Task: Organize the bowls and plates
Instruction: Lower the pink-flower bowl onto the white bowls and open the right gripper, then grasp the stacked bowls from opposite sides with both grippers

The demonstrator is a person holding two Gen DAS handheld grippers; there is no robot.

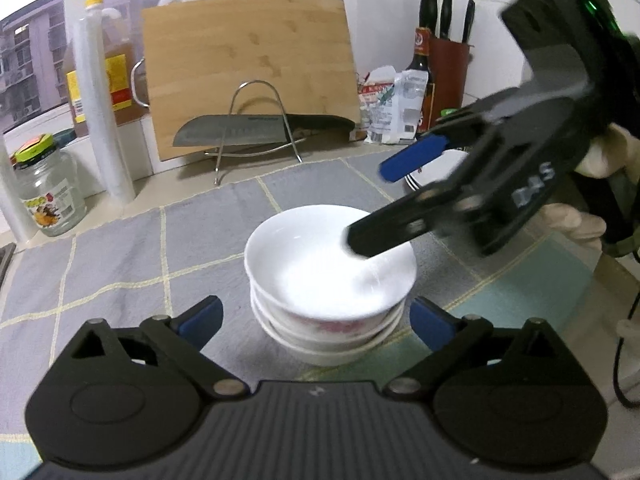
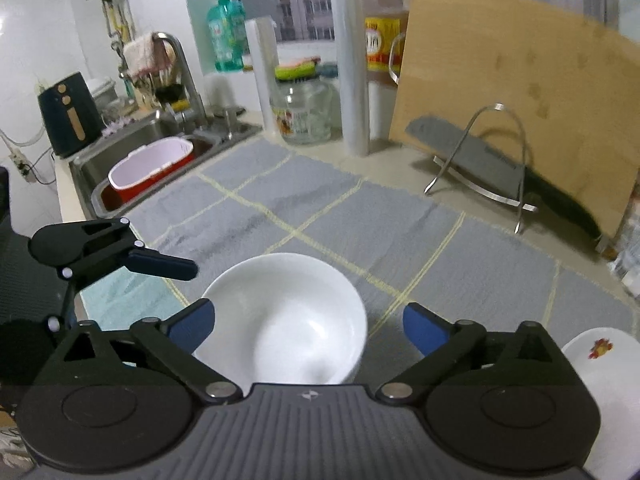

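A stack of white bowls [image 1: 328,276] stands on the grey checked mat [image 1: 120,256]; the top bowl also shows in the right wrist view [image 2: 288,320]. My left gripper [image 1: 316,322] is open, its blue pads either side of the stack's near side. My right gripper [image 2: 306,330] is open and empty, just above the top bowl; in the left wrist view it [image 1: 368,204] reaches in from the right with one finger over the bowl's rim. A stack of white plates [image 1: 436,168] lies behind it, also at the right wrist view's lower right [image 2: 604,376].
A wooden cutting board [image 1: 252,68] leans at the back with a cleaver [image 1: 256,130] in a wire rack. A glass jar [image 1: 48,192], oil bottles [image 1: 112,68], a knife block [image 1: 448,64] and food packets [image 1: 388,104] line the wall. A sink [image 2: 132,160] holding a red tub lies far left.
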